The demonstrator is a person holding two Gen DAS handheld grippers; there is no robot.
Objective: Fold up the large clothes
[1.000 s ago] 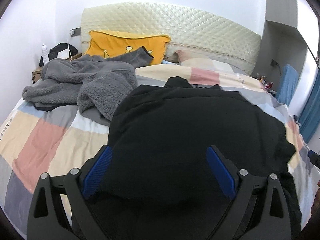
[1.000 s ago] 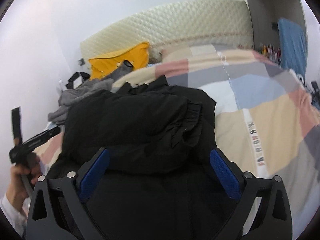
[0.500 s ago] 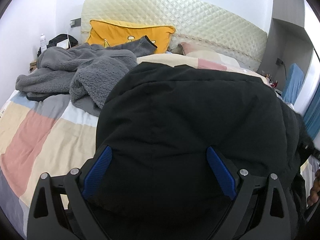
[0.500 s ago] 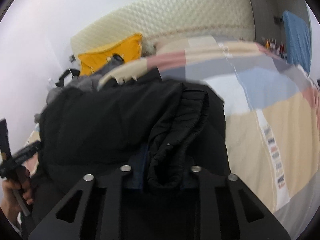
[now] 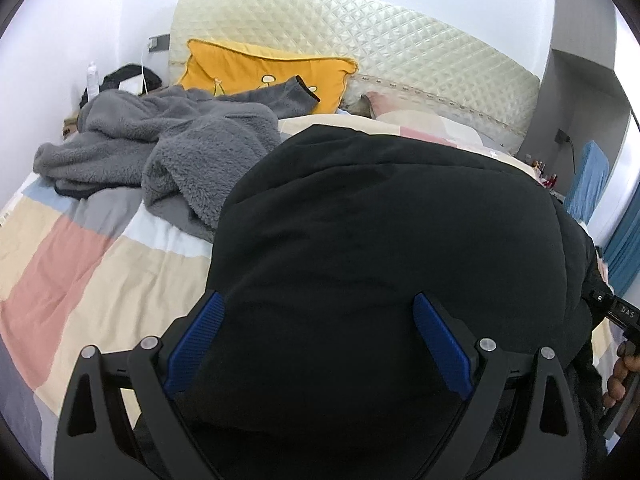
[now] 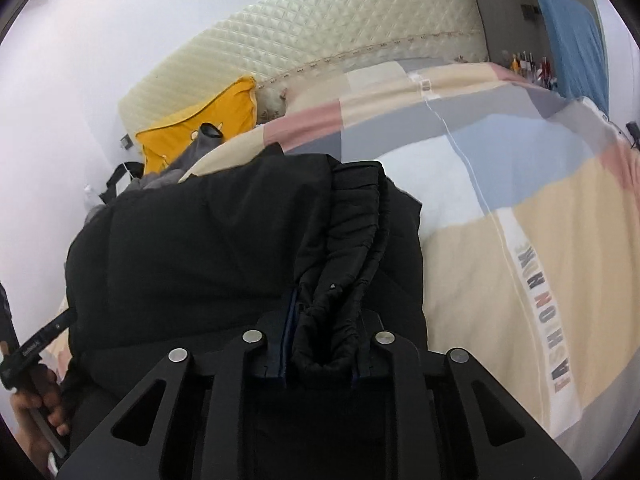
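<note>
A bulky black padded jacket (image 5: 380,220) lies bunched on the patchwork quilt (image 5: 80,260). My left gripper (image 5: 318,340) stands open, its blue pads (image 5: 196,344) wide apart with the jacket's near bulge lying between them. In the right wrist view the same jacket (image 6: 200,248) shows a gathered elastic edge (image 6: 348,240) running toward me. My right gripper (image 6: 322,344) is shut on that gathered edge, the fabric pinched between the fingers. What lies under the jacket is hidden.
A grey fleece garment (image 5: 180,144) is heaped at the left beside the jacket. Behind it are a yellow pillow (image 5: 260,72) and the quilted headboard (image 5: 400,48). Bare quilt (image 6: 500,240) spreads to the right. A hand (image 6: 36,412) holds the other gripper's handle.
My right gripper went from wide open to shut on the jacket's gathered edge. In the left wrist view the jacket came closer and now fills more of the frame.
</note>
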